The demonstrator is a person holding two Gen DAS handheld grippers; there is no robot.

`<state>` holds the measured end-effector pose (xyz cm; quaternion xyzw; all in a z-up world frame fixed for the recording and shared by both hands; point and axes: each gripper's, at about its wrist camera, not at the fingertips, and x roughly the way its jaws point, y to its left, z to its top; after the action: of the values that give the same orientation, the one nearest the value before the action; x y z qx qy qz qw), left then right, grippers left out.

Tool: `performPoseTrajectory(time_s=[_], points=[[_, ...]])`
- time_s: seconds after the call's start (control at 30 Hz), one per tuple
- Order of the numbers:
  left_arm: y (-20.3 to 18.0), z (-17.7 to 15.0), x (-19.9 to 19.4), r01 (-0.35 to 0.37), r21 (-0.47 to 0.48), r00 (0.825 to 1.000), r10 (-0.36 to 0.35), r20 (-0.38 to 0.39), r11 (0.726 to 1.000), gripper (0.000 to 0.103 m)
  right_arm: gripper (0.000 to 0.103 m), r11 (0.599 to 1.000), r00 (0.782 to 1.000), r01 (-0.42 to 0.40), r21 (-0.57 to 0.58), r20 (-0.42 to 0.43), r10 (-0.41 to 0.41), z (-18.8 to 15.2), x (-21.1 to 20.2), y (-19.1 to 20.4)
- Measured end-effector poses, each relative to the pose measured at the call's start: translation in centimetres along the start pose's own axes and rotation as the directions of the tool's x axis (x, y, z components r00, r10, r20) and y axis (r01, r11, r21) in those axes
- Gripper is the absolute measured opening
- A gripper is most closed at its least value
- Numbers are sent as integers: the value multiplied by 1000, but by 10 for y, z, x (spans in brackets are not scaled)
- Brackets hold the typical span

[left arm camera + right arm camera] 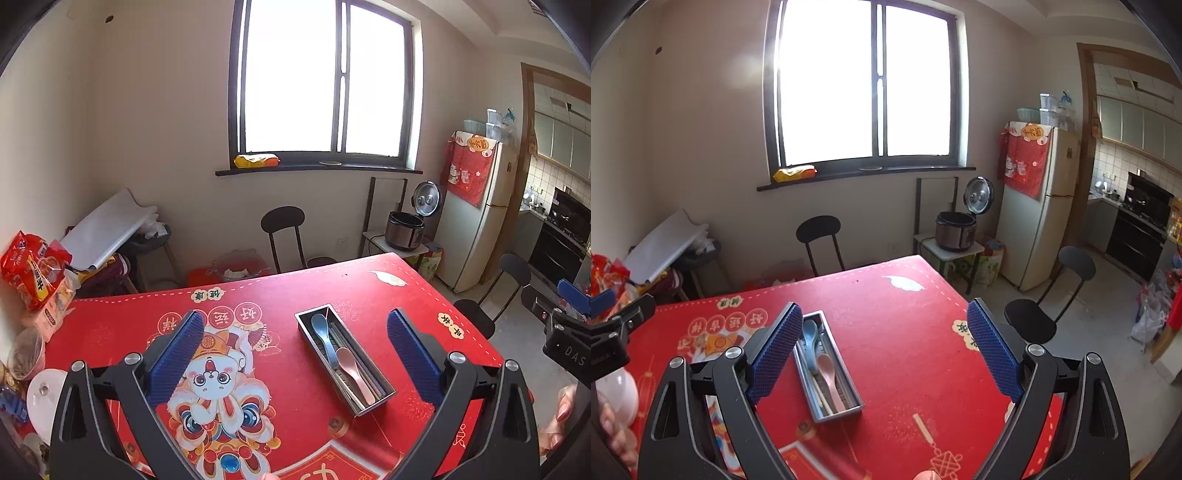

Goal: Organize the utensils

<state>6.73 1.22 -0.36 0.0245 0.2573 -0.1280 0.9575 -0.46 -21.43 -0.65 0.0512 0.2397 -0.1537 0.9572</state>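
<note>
**Hovering over the table, both grippers empty**

Scanning from my left, I see noodle packets (31, 273) and a white bowl (44, 402) crowding the red tablecloth's (295, 291) edge. My left gripper (295, 354) hangs above the cloth, jaws spread wide, gripping nothing. Between its blue pads sits the metal utensil tray (384, 397), lying diagonally on the cloth; inside it a blue spoon (320, 328) and a pink spoon (351, 363) rest among chopsticks (345, 345). My right gripper (884, 347) is equally wide apart and empty, the tray just beside its left pad. Farther right stand a rice cooker (955, 230) and a fridge (1034, 206).
</note>
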Motion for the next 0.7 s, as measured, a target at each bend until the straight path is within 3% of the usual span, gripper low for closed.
performPoseTrajectory(time_s=[0.7], points=[[0, 0, 4, 24, -13, 1000, -24, -15, 1000, 97, 87, 999, 999, 44, 2, 5, -44, 3, 1, -5]])
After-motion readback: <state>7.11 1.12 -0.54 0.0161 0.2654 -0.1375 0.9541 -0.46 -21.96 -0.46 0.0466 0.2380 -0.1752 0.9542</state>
